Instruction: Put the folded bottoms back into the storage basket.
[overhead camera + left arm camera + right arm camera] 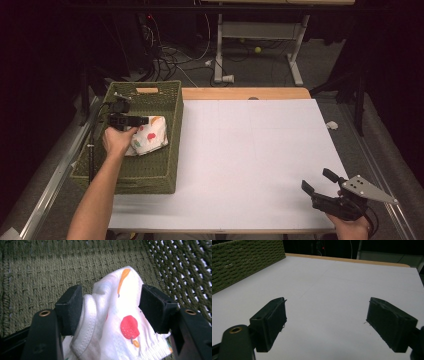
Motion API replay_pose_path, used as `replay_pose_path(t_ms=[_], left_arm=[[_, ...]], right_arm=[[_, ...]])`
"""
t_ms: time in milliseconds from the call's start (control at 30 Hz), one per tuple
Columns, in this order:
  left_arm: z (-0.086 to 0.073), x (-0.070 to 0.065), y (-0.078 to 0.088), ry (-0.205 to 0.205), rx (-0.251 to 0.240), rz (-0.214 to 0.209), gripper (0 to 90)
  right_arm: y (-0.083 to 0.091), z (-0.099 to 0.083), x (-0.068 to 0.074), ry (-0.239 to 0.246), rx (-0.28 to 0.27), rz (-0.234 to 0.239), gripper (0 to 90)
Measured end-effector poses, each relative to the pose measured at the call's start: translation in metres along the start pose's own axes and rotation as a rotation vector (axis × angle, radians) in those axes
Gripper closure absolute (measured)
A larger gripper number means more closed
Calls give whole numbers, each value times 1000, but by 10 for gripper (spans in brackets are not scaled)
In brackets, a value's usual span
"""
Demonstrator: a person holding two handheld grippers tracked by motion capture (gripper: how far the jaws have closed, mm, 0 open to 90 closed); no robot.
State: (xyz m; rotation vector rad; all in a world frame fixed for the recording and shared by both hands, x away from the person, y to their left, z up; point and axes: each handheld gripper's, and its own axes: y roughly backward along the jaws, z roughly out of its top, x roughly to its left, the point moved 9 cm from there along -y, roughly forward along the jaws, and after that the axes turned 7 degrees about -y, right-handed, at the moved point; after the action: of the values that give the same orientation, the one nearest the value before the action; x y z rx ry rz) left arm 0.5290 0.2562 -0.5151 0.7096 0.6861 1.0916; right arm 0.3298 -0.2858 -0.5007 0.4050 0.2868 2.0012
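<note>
From my seat I see the desk (pixel 250 150) under a bare white sheet, its wooden edge (pixel 245 93) showing at the far side. Beyond it stands a white-legged table frame (pixel 260 45), cables (pixel 170 57) tangled on the floor, a yellow ball (pixel 258 49) nearby.

right gripper (pixel 327 322) with jaws wide apart over white table (pixel 337 290), green woven basket (pixel 242 262) upper left

The cloth (pixel 120 322) is white with red strawberry and orange prints — it lies in an olive-green woven basket (pixel 170 150). The table (pixel 260 160) is white, edged in pale wood — both grippers' pads are black.
</note>
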Motion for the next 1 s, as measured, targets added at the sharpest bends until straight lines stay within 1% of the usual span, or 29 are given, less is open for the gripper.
replay_pose_path(t_ms=[100, 167, 267, 500, 600, 700, 833, 1000], left_arm=[[1, 0, 2, -1, -7, 0, 318], [1, 1, 4, -7, -10, 6, 303], [2, 2, 7, -13, -15, 3, 289], [2, 0, 13, -26, -25, -6, 289], [2, -1, 16, -27, -28, -14, 289], [3, -3, 20, -36, -33, -22, 289], [3, -5, 26, -41, -50, -40, 289], [4, -9, 32, -60, -61, -45, 290]], right_arm=[[0, 0, 0, 2, -1, 2, 165], [0, 0, 0, 2, 0, 1, 165], [0, 0, 0, 4, 0, 0, 166], [0, 0, 0, 2, 1, -1, 165], [0, 0, 0, 5, 1, 0, 165], [0, 0, 0, 3, -1, -1, 165], [-1, 0, 0, 1, 1, -2, 165], [-1, 0, 0, 0, 0, -3, 165]])
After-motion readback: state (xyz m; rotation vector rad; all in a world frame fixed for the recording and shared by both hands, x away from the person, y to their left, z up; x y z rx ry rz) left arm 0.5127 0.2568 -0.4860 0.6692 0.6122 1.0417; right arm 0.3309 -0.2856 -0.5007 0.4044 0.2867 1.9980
